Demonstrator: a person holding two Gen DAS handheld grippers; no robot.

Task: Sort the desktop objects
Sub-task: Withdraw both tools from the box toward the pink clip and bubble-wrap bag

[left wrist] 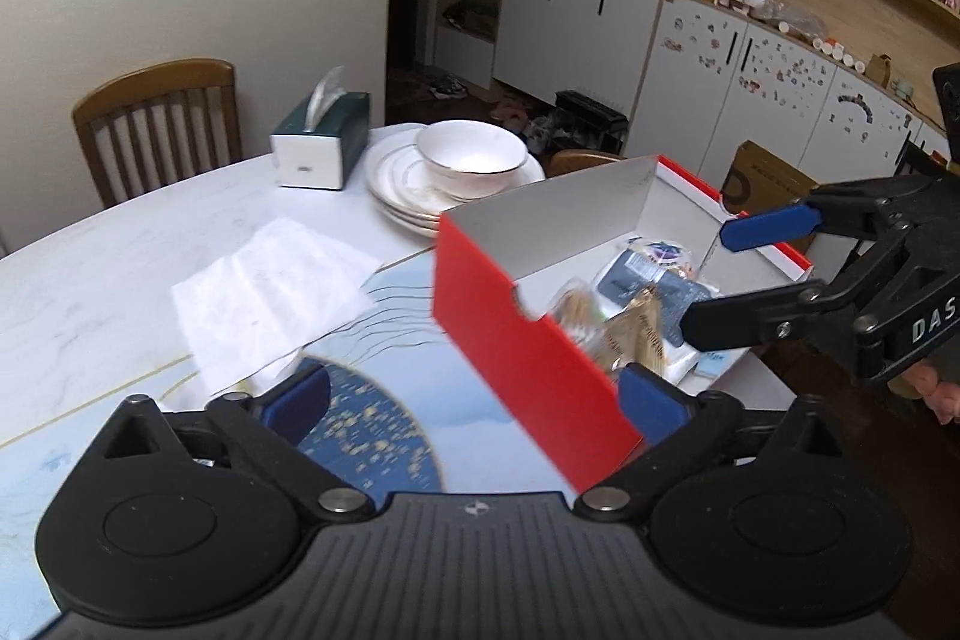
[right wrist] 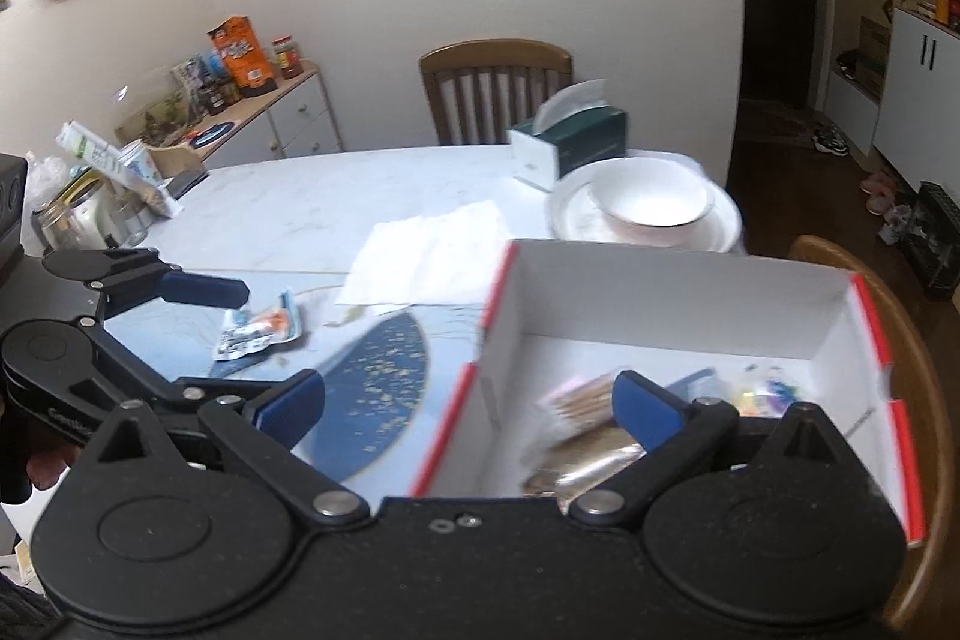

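The red box point(right wrist: 678, 316) sits on the worktop point(right wrist: 336, 202). Right hand-held gripper point(left wrist: 714, 274) hovers above its interior, fingers spread, apparently empty. Left hand-held gripper point(right wrist: 240, 340) hovers beside the box, spread wide, near a snack packet point(right wrist: 258, 328).

Your left tongs point(left wrist: 474, 397) are spread wide, with nothing between the blue pads point(left wrist: 300, 400); the right-hand pad sits just beside the near wall of the red box point(left wrist: 528, 370). Your right tongs point(right wrist: 468, 403) are also spread wide and grip nothing. One right pad point(right wrist: 645, 403) hangs inside the red box, the other outside its left wall. Your fingers are partly visible behind each handle.
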